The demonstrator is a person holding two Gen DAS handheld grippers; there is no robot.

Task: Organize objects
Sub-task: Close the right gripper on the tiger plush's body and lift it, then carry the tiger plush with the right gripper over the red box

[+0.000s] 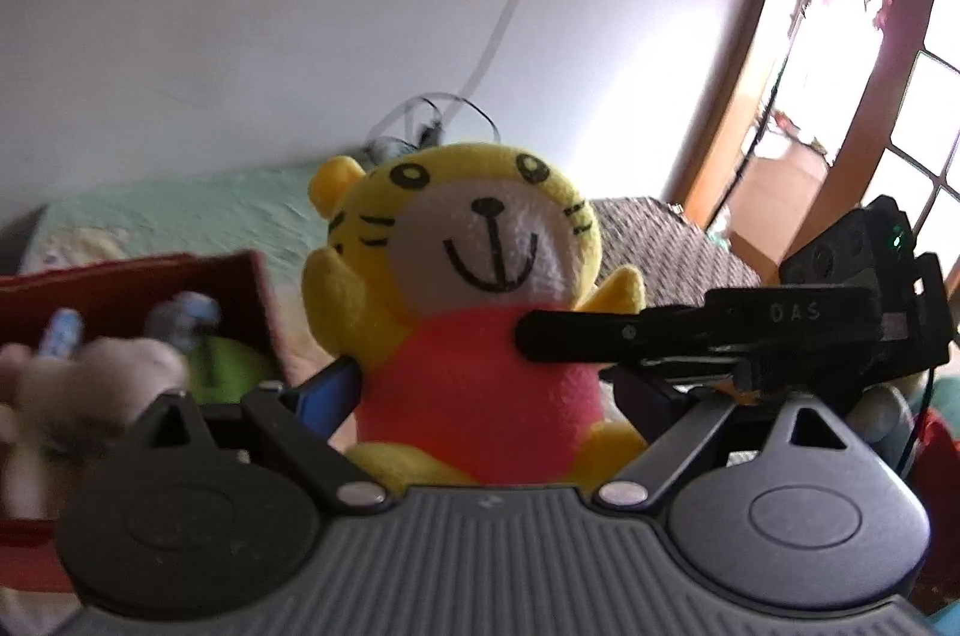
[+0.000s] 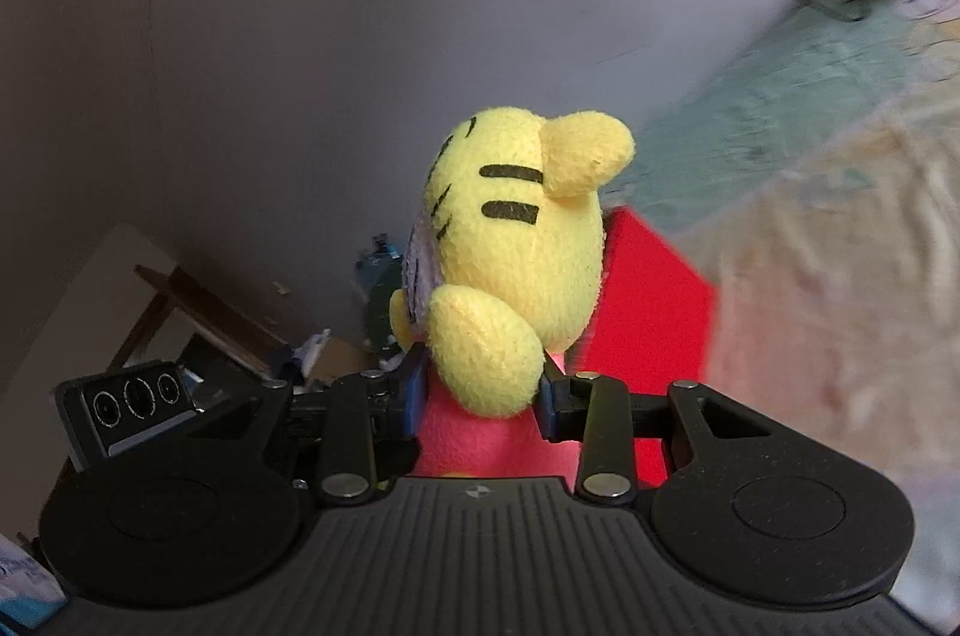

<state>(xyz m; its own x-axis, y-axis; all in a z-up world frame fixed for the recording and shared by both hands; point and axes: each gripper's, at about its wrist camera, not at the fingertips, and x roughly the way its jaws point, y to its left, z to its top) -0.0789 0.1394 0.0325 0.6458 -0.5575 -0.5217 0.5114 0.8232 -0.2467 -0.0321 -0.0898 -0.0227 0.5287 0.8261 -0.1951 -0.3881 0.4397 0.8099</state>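
Note:
A yellow tiger plush (image 1: 474, 312) with a white face and pink-red body fills the middle of the left wrist view. My left gripper (image 1: 480, 396) has its jaws spread wide around the plush's body; its blue left pad (image 1: 327, 396) sits at the plush's side. My right gripper (image 2: 480, 396) is shut on the plush (image 2: 516, 240) at its pink body, seen from the side. It also shows in the left wrist view (image 1: 720, 330), reaching in from the right with a finger across the plush's chest.
A red fabric bin (image 1: 150, 288) at left holds a beige plush (image 1: 102, 384), a green item (image 1: 234, 366) and other small things. A bed with a green patterned sheet (image 1: 198, 210) lies behind. A dark woven basket (image 1: 666, 246) stands near a wooden door (image 1: 756, 54).

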